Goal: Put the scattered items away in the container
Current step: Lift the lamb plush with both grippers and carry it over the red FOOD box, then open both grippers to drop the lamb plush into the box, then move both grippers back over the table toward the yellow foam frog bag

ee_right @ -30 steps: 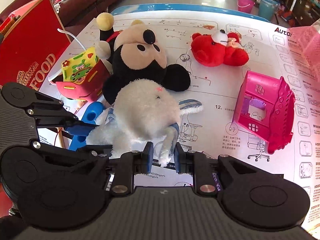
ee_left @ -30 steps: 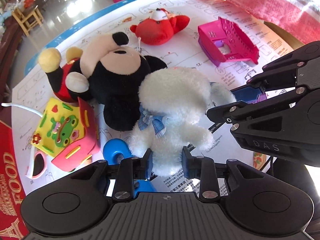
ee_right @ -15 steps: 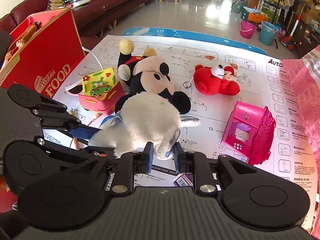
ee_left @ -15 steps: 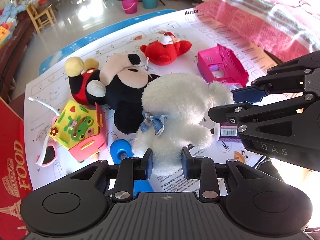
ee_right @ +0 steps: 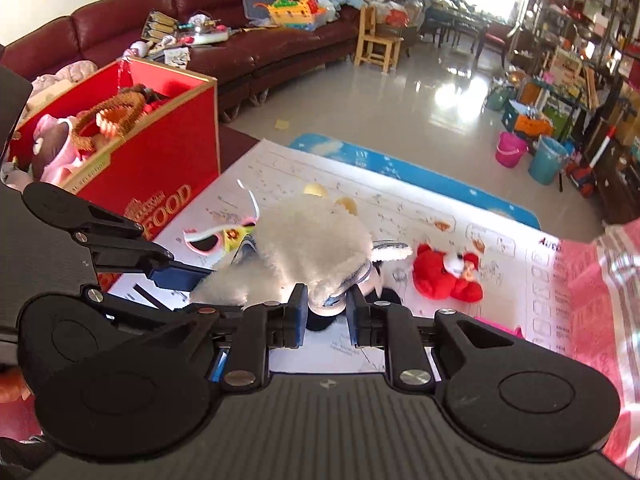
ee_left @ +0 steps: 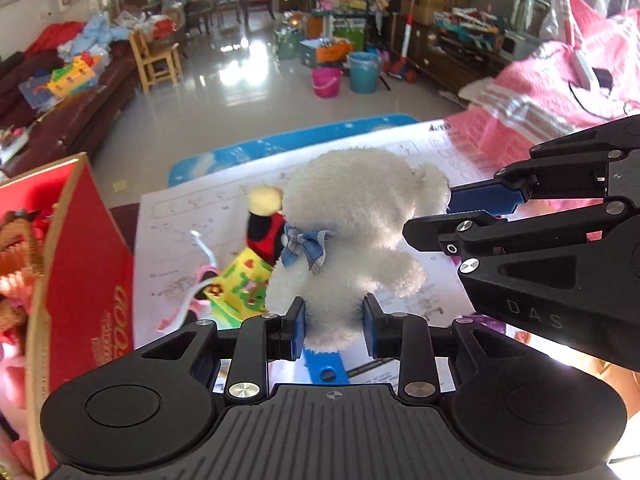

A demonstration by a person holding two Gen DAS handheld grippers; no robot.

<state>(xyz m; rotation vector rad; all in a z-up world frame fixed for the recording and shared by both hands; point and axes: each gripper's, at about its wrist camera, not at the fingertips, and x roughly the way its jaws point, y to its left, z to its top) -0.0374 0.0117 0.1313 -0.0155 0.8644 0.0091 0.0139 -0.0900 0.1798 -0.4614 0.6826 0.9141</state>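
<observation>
Now white plush rabbit (ee_left: 352,232) upright, head uppermost.

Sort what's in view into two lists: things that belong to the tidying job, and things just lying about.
Job:
- white plush rabbit, gripped by left gripper and right gripper
- red FOOD box, the container
- red plush
- yellow foam toy
- pink sunglasses

Lying about:
- pink blanket
- wooden chair
- pink bucket
- sofa

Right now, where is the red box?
The red box stands at the left edge of the paper sheet, left of the white plush that both grippers hold; it already holds toys.
</observation>
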